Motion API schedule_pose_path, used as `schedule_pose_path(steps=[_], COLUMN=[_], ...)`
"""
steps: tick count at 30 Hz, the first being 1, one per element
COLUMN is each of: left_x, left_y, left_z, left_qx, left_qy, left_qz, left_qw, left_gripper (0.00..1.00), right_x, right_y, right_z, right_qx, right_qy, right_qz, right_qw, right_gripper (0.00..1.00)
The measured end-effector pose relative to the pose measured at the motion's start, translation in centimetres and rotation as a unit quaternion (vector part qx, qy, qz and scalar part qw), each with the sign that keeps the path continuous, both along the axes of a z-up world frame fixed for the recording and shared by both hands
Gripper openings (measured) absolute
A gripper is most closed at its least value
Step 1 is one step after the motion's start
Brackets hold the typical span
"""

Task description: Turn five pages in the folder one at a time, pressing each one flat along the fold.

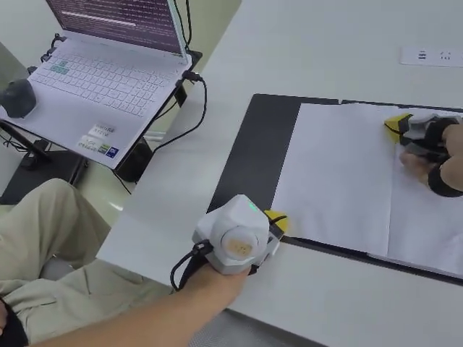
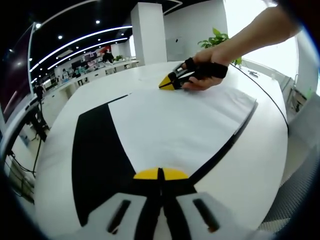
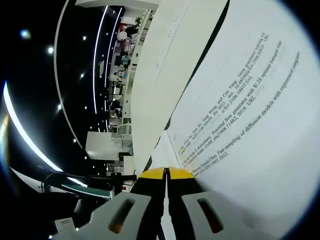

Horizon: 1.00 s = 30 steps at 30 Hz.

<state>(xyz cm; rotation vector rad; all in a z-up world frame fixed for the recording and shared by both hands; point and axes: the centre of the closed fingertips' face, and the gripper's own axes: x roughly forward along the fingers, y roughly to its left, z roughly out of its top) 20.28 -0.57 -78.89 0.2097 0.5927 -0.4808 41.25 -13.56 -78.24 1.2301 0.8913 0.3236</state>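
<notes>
Matt white paper pages (image 1: 340, 173) (smooth); matt black folder (image 1: 253, 152).

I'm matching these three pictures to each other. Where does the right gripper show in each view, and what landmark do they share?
Head view: right gripper at the right edge, tips on the far part of the white page.
Left gripper view: right gripper at top centre, across the page.
Right gripper view: right gripper at bottom centre, tips together over printed lines.
Shared landmark: the white page lying in the black folder.

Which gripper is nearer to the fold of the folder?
Right. The right gripper is at the fold; the left gripper sits at the near corner of the left page.
</notes>
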Motion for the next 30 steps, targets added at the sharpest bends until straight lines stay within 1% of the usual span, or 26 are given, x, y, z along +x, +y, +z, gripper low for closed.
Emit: schedule_pose_path(steps=[1, 4, 9, 10, 16, 18, 22, 24, 29, 30], left_x=[0.0, 0.0, 0.0, 0.0, 0.0, 0.0, -0.1, -0.1, -0.1, -0.1], left_y=[0.0, -0.1, -0.2, -0.2, -0.2, -0.2, -0.3, -0.2, -0.2, -0.2], left_z=[0.0, 0.1, 0.1, 0.1, 0.1, 0.0, 0.1, 0.1, 0.2, 0.2], left_qx=[0.002, 0.004, 0.005, 0.006, 0.01, 0.011, 0.014, 0.013, 0.015, 0.015], left_qy=[0.0, 0.002, 0.002, 0.003, 0.002, 0.002, 0.002, 0.003, 0.004, 0.004], left_qz=[-0.001, -0.001, 0.0, 0.0, -0.004, -0.003, -0.003, -0.002, -0.003, -0.003], left_qw=[1.0, 1.0, 1.0, 1.0, 0.9999, 0.9999, 0.9999, 0.9999, 0.9999, 0.9999], left_gripper=[0.0, 0.0, 0.0, 0.0, 0.0, 0.0, 0.0, 0.0, 0.0, 0.0], right_x=[-0.5, -1.6, -2.8, -3.3, -5.4, -6.1, -6.7, -7.4, -9.6, -10.2], right_y=[0.0, -0.2, -0.9, -0.9, -0.7, -0.7, -1.1, -1.1, -0.8, -0.8], right_z=[0.0, 0.2, 0.2, 0.3, 0.2, 0.3, 0.4, 0.6, 0.6, 0.5], right_qx=[0.004, 0.004, 0.005, 0.011, 0.017, 0.019, 0.021, 0.021, 0.023, 0.017], right_qy=[0.004, 0.006, 0.009, 0.013, 0.016, 0.017, 0.017, 0.016, 0.022, 0.025], right_qz=[0.006, 0.012, 0.017, 0.022, 0.042, 0.044, 0.042, 0.047, 0.071, 0.083], right_qw=[1.0, 0.9999, 0.9998, 0.9996, 0.9989, 0.9987, 0.9987, 0.9986, 0.997, 0.9961], right_gripper=[0.0, 0.0, 0.0, 0.0, 0.0, 0.0, 0.0, 0.0, 0.0, 0.0])
